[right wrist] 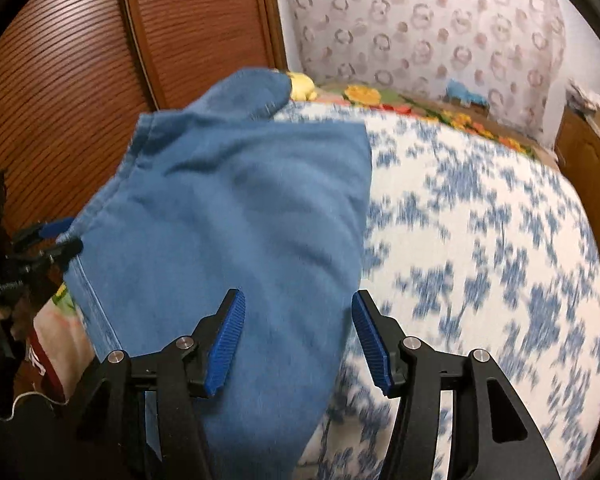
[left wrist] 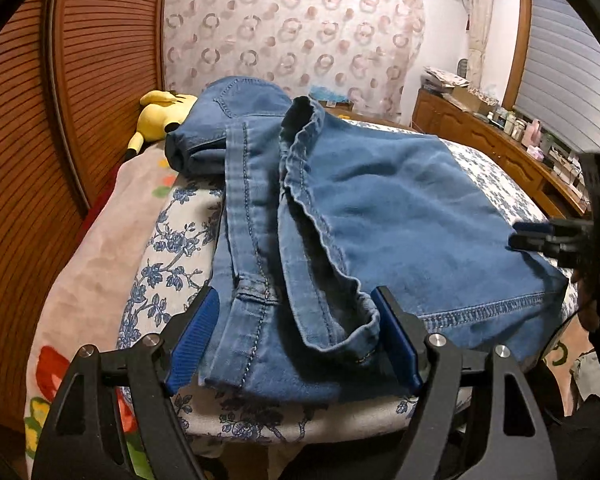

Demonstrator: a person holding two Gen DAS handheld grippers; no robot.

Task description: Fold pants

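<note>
Blue denim pants (left wrist: 400, 216) lie folded over on a bed with a blue-flowered white cover (left wrist: 172, 248). My left gripper (left wrist: 296, 344) is open, its blue pads either side of the bunched waistband and leg hem at the near edge. In the right wrist view the pants (right wrist: 236, 216) lie on the cover (right wrist: 480, 240), and my right gripper (right wrist: 298, 344) is open over their near right edge. Each gripper shows in the other's view, the right gripper (left wrist: 540, 236) at the pants' right side, the left gripper (right wrist: 52, 240) at their left.
A yellow plush toy (left wrist: 160, 116) lies at the head of the bed by a slatted wooden wardrobe (left wrist: 60, 100). A flowered blanket (left wrist: 80, 280) lies along the left side. A wooden dresser (left wrist: 500, 148) with clutter stands right. A patterned curtain (left wrist: 292, 32) hangs behind.
</note>
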